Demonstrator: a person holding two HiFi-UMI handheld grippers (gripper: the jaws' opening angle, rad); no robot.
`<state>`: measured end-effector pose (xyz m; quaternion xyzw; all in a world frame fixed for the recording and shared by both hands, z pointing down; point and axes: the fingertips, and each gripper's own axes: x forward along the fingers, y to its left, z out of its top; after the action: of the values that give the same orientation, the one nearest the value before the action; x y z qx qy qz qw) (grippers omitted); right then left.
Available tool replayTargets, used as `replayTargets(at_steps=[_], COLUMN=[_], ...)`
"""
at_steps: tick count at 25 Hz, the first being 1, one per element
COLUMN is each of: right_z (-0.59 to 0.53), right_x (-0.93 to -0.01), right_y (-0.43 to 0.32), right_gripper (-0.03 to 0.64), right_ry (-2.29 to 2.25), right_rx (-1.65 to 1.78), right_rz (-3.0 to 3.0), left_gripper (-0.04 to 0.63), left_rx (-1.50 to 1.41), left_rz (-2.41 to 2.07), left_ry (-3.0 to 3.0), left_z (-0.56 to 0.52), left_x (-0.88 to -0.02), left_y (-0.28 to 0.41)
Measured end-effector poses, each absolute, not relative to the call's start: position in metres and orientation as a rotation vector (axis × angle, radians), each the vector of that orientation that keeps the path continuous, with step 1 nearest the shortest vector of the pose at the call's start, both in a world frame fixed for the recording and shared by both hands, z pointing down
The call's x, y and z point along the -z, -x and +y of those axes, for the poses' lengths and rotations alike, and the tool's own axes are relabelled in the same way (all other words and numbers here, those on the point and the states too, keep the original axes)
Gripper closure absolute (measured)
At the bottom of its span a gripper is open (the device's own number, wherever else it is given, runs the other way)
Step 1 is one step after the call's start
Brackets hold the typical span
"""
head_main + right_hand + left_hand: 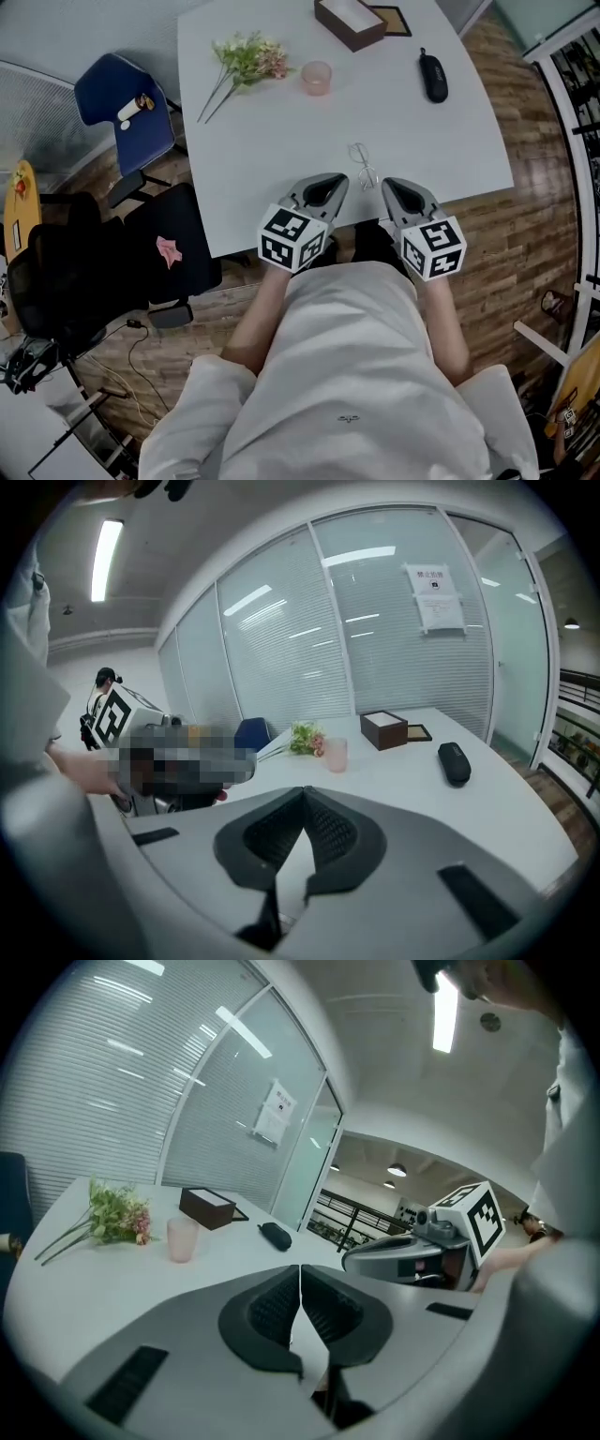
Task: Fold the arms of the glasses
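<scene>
A pair of thin wire-framed glasses (362, 164) lies on the white table (281, 122) close to its near edge. My left gripper (330, 183) hovers just to the near left of them, jaws shut with nothing between the tips. My right gripper (392, 187) sits just to their near right, also shut and empty. Neither touches the glasses. In the left gripper view the shut jaws (300, 1267) point across the table and the right gripper (412, 1251) shows alongside. The right gripper view shows its shut jaws (304, 789); the glasses are hidden in both gripper views.
Farther back on the table are a flower sprig (246, 58), a pink cup (316, 77), a brown box (349, 21) and a black glasses case (432, 75). A blue chair (124, 108) and a black chair (112, 258) stand at the left.
</scene>
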<state>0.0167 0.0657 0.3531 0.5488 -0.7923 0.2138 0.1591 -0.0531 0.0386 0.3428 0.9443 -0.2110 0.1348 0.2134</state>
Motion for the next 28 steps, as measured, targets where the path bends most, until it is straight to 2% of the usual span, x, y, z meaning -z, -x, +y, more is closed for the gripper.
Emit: replayTargets(at_steps=[13,28], right_z=[0.097,0.124], right_x=[-0.291,-0.277], right_y=[-0.021,-0.031], right_gripper=[0.614,0.614], right_ry=[-1.713,-1.846], right_rx=[-0.455,-0.441], right_rz=[-2.274,-2.233], left_gripper=[0.575,0.575], left_rx=[-0.229,-0.297], left_rz=[-0.593,-0.538], left_ry=[-2.708,-2.748], left_z=[0.048,0.062], left_x=[-0.287,-0.29], left_y=[0.076,0.07])
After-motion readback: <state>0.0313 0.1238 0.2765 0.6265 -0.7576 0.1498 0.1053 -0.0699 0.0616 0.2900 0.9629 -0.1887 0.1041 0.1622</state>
